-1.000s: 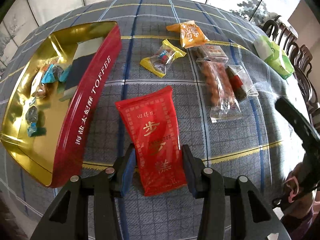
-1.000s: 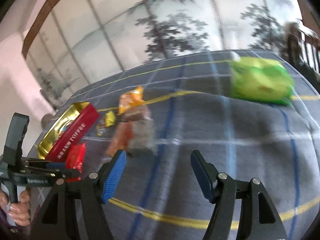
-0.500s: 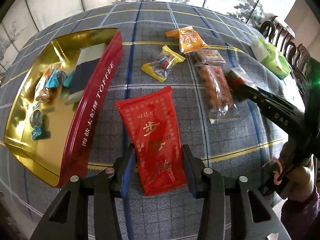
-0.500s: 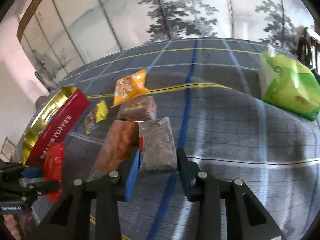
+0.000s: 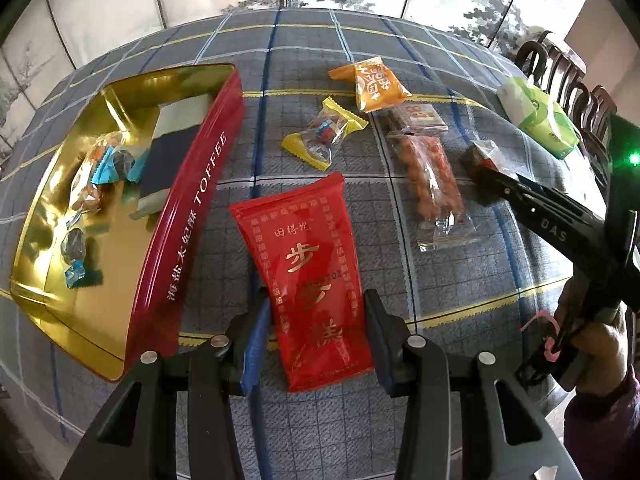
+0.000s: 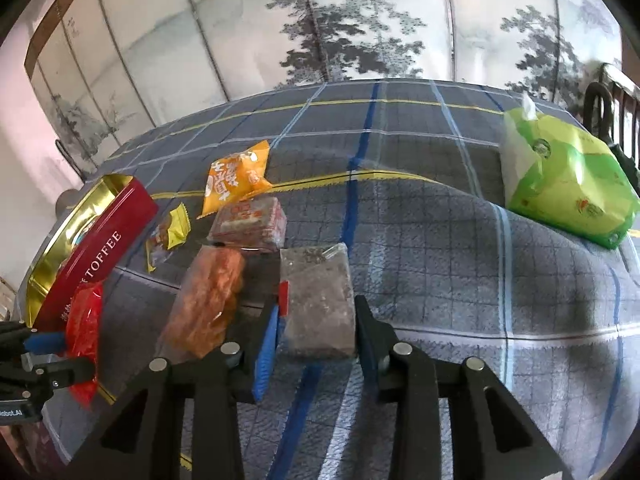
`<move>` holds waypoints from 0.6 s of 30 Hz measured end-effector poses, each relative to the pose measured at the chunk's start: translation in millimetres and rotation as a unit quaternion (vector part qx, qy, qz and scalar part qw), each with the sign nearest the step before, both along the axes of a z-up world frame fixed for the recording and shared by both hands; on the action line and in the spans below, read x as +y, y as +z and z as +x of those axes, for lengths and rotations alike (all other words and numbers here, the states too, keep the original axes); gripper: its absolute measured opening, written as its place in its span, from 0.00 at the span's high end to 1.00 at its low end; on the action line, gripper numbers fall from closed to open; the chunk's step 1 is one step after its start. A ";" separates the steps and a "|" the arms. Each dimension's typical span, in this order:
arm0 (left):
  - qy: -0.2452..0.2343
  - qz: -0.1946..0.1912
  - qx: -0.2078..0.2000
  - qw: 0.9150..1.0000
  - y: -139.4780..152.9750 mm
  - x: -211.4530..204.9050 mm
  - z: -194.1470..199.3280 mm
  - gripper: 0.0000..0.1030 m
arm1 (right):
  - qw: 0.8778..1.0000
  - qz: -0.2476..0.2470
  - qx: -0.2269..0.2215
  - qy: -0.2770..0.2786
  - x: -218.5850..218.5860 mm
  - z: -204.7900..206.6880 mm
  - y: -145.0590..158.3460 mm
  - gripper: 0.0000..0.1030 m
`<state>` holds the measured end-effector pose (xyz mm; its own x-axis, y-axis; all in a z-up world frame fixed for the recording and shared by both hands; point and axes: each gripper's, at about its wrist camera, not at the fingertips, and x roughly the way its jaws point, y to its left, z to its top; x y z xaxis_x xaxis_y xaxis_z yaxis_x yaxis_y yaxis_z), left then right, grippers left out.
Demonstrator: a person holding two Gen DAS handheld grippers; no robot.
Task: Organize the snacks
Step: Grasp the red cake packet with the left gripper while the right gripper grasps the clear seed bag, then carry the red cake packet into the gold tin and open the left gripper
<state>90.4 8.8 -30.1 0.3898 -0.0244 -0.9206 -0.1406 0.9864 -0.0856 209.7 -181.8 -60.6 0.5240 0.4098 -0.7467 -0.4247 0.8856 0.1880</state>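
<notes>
Left gripper (image 5: 316, 336): its jaws are bracketing the lower half of the red packet (image 5: 310, 276), the pads pressing its two long edges; it is clenched on the packet.
Right gripper (image 6: 316, 320): its jaws are closing on the dark brown block (image 6: 318, 300), which is sitting between them; both pads are looking to be in contact with its sides, so this is reading as a grip.
Red packet, location: it is lying flat on the checked tablecloth (image 5: 460, 280), just beside the long red wall of the toffee tin (image 5: 188, 216).
Red packet, handling: it is looking like a light, puffy foil pouch, slippery and easily dented; taking it across the narrow width, low on the body, is probably safest.
Dark brown block, location: it is resting on the cloth just beside the orange-brown snack bag (image 6: 208, 300), in front of the reddish wrapped cake (image 6: 250, 220).
Dark brown block, handling: it is appearing dense and stiff under clear film, likely crumbly if squeezed hard; gripping the flat sides is suiting it.
Hand pose: both grippers are pointing steeply down at the table; a hand (image 5: 596, 340) is gripping the right tool's handle.
Tin contents: a few wrapped candies are already lying inside.
</notes>
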 end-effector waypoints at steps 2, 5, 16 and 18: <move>-0.004 0.005 -0.008 1.000 4.7 -1.4 -2.4 0.61 | 0.999 0.004 -0.017 -0.027 -15.3 -4.5 3.8 0.66; -0.008 0.008 -0.018 1.000 11.6 -0.8 -5.2 0.61 | 0.998 0.015 -0.015 -0.065 -42.7 -2.6 3.4 0.66; 0.003 -0.011 -0.036 0.999 32.2 15.6 -17.3 0.61 | 0.993 -0.007 -0.007 -0.120 -70.9 6.1 -1.6 0.66; 0.010 -0.014 -0.043 0.999 38.5 22.0 -21.7 0.61 | 0.992 -0.008 -0.008 -0.123 -72.3 5.0 -1.6 0.66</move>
<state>68.7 30.8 8.4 0.4684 -0.0405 -0.8826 -0.1516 0.9805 -0.1254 214.7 -254.2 -62.1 0.6179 0.2560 -0.7434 -0.1982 0.9657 0.1679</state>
